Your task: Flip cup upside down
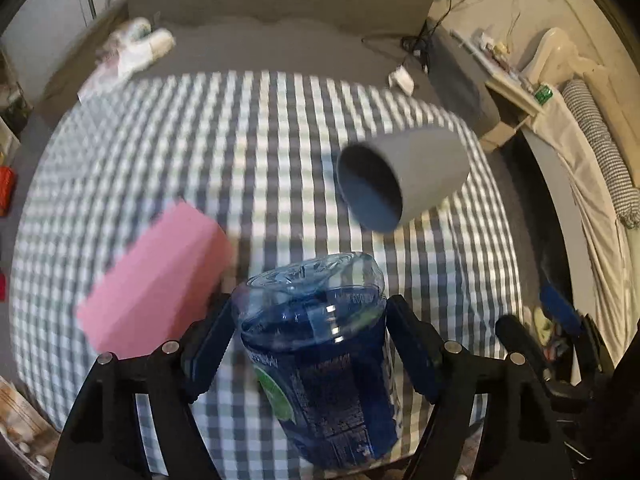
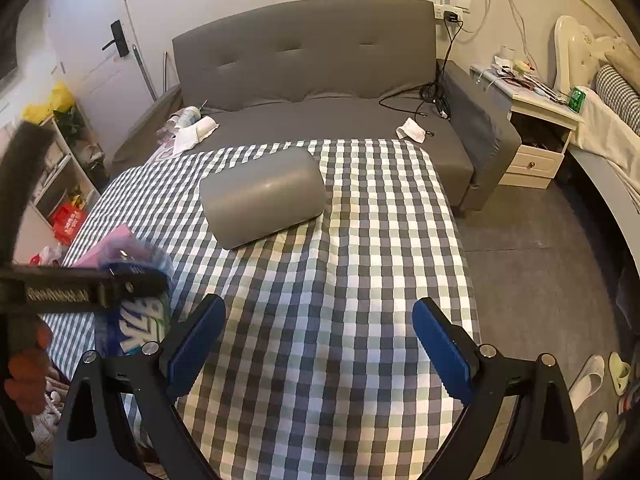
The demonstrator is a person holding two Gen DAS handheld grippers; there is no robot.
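Note:
My left gripper (image 1: 310,312) is shut on a blue see-through plastic cup (image 1: 320,360) with a printed label, its moulded base pointing away from the camera. The same cup (image 2: 136,320) appears at the left of the right wrist view, clamped in the left gripper's fingers (image 2: 132,284), with a person's hand (image 2: 28,372) below. A grey cup (image 1: 404,176) lies on its side on the checked cloth (image 1: 240,152), its dark opening turned toward the left gripper. In the right wrist view this grey cup (image 2: 262,196) lies ahead of my open, empty right gripper (image 2: 320,344).
A pink block (image 1: 156,280) sits on the cloth left of the blue cup. A grey sofa (image 2: 304,64) with cables and white cloths stands behind. A bedside cabinet (image 2: 536,136) and a bed are on the right, shelves on the left, slippers (image 2: 588,376) on the floor.

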